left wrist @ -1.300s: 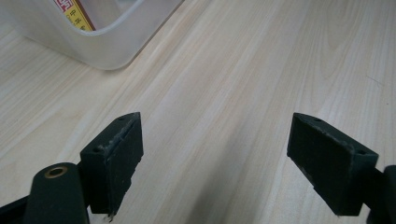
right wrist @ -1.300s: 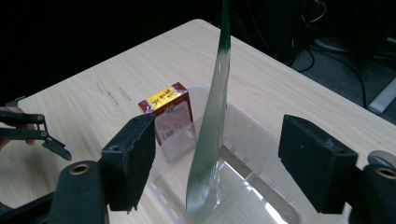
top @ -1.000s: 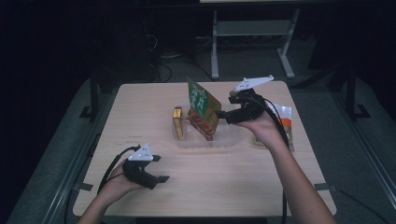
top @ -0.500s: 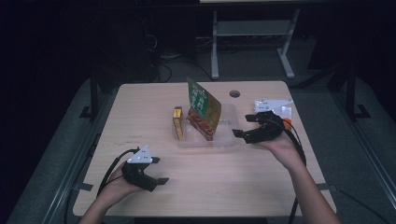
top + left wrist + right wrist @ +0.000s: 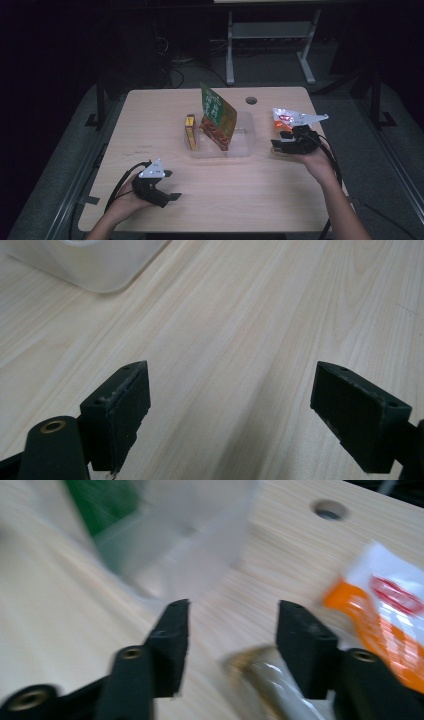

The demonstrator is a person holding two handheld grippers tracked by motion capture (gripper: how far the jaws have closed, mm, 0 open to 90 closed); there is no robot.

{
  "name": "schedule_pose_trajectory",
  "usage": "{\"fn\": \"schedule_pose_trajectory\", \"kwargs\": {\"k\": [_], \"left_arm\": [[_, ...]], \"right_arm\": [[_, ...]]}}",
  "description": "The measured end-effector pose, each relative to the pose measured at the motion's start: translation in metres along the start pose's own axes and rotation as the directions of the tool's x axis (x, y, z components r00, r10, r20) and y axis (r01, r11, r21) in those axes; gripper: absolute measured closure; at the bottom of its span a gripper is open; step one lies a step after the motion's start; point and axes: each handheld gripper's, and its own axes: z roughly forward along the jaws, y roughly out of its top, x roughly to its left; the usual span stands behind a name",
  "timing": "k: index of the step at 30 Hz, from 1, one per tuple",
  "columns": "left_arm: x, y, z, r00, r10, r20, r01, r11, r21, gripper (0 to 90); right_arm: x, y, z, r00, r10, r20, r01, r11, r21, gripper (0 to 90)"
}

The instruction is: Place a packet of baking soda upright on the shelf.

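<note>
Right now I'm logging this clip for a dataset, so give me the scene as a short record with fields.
surface: wooden table
bin: clear, mid-table, holds a green pouch and a yellow box
right gripper: open, beside the white-orange packet, right of the bin
left gripper: open, nothing between its jaws, low over bare table near the front left

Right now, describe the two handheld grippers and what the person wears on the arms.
Both the left gripper and the right gripper are black with two blocky jaws, screw holes in the pads and brass bushings. Each carries a pale grey three-cornered plate and trails a black cable. The forearms are bare, with no sleeves in view.
</note>
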Motion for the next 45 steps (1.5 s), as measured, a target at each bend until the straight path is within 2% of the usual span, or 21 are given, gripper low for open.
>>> {"fn": "schedule_pose_trajectory", "kwargs": {"k": [2, 5, 6, 7, 9, 12, 15, 17, 19, 21, 23, 28, 29, 33, 36, 39, 40, 43, 45], "left_arm": [[0.0, 0.0, 0.0, 1.0, 0.0, 0.001, 0.0, 1.0, 0.0, 15.7], [0.0, 0.001, 0.0, 1.0, 0.007, 0.0, -0.007, 1.0, 0.004, 15.7], [0.0, 0.001, 0.0, 1.0, 0.007, 0.0, -0.007, 1.0, 0.004, 15.7], [0.0, 0.001, 0.001, 1.0, 0.008, -0.001, -0.008, 1.0, 0.006, 15.7], [0.0, 0.0, 0.002, 1.0, 0.0, -0.001, 0.0, 1.0, 0.002, 15.7], [0.0, 0.0, 0.002, 1.0, 0.001, -0.001, -0.001, 1.0, 0.002, 15.7], [0.001, 0.0, 0.001, 1.0, 0.001, -0.001, -0.001, 1.0, 0.003, 15.7], [0.001, 0.0, 0.001, 1.0, 0.002, 0.0, -0.002, 1.0, 0.005, 15.7], [0.001, 0.0, 0.002, 1.0, 0.004, 0.003, -0.004, 1.0, 0.009, 15.8], [0.001, 0.0, 0.002, 0.9999, 0.012, 0.004, -0.012, 0.9998, 0.016, 15.7], [0.0, 0.0, 0.003, 1.0, 0.005, 0.006, -0.005, 0.9999, 0.01, 15.8], [-0.001, 0.0, 0.004, 0.9999, 0.009, 0.011, -0.009, 0.9997, 0.021, 15.9], [-0.002, 0.0, 0.004, 0.9999, 0.01, 0.013, -0.01, 0.9997, 0.021, 15.9], [-0.003, 0.0, 0.005, 0.9997, 0.014, 0.017, -0.015, 0.9996, 0.022, 15.9], [-0.003, 0.0, 0.005, 0.9997, 0.015, 0.018, -0.015, 0.9996, 0.024, 15.9], [-0.003, 0.001, 0.004, 0.9998, 0.011, 0.017, -0.012, 0.9997, 0.02, 15.9], [-0.003, 0.001, 0.004, 0.9998, 0.011, 0.017, -0.012, 0.9997, 0.02, 15.9], [-0.003, 0.0, 0.005, 0.9998, 0.009, 0.018, -0.01, 0.9997, 0.022, 15.9], [-0.003, 0.001, 0.004, 0.9998, 0.013, 0.018, -0.014, 0.9997, 0.021, 15.9]], "right_arm": [[-0.008, -0.005, 0.003, 0.9987, -0.014, 0.048, 0.014, 1.0, 0.007, 63.1], [-0.019, -0.01, 0.004, 0.994, -0.008, 0.109, 0.006, 1.0, 0.019, 77.3], [-0.023, -0.011, 0.004, 0.9927, 0.0, 0.12, -0.003, 1.0, 0.023, 77.3], [-0.027, -0.013, 0.005, 0.9916, 0.005, 0.129, -0.008, 1.0, 0.022, 85.0], [-0.034, -0.015, 0.006, 0.9888, 0.013, 0.149, -0.018, 0.999, 0.034, 89.5], [-0.044, -0.021, 0.01, 0.9864, 0.013, 0.164, -0.024, 0.997, 0.066, 89.7], [-0.053, -0.028, 0.015, 0.981, 0.005, 0.194, -0.029, 0.992, 0.121, 89.8], [-0.057, -0.033, 0.016, 0.9791, 0.018, 0.202, -0.045, 0.99, 0.133, 89.8], [-0.059, -0.036, 0.017, 0.981, 0.014, 0.193, -0.044, 0.987, 0.153, 89.8], [-0.06, -0.04, 0.02, 0.9801, -0.017, 0.198, -0.019, 0.983, 0.183, 89.8], [-0.061, -0.04, 0.019, 0.9825, -0.002, 0.186, -0.033, 0.983, 0.182, 89.9], [-0.058, -0.039, 0.017, 0.9872, -0.013, 0.159, -0.018, 0.981, 0.195, 89.9], [-0.056, -0.039, 0.016, 0.988, -0.004, 0.155, -0.027, 0.979, 0.2, 89.9], [-0.052, -0.039, 0.015, 0.9939, -0.001, 0.11, -0.023, 0.976, 0.216, 89.9], [-0.048, -0.038, 0.014, 0.9967, -0.021, 0.079, 0.003, 0.973, 0.23, 90.0], [-0.042, -0.037, 0.013, 0.9989, -0.042, 0.021, 0.035, 0.967, 0.254, 90.0], [-0.042, -0.037, 0.013, 0.9989, -0.042, 0.021, 0.035, 0.967, 0.254, 90.0], [-0.035, -0.036, 0.013, 0.9959, -0.038, -0.082, 0.059, 0.96, 0.273, 90.0], [-0.029, -0.035, 0.013, 0.9897, -0.064, -0.128, 0.098, 0.954, 0.282, 90.0]]}}
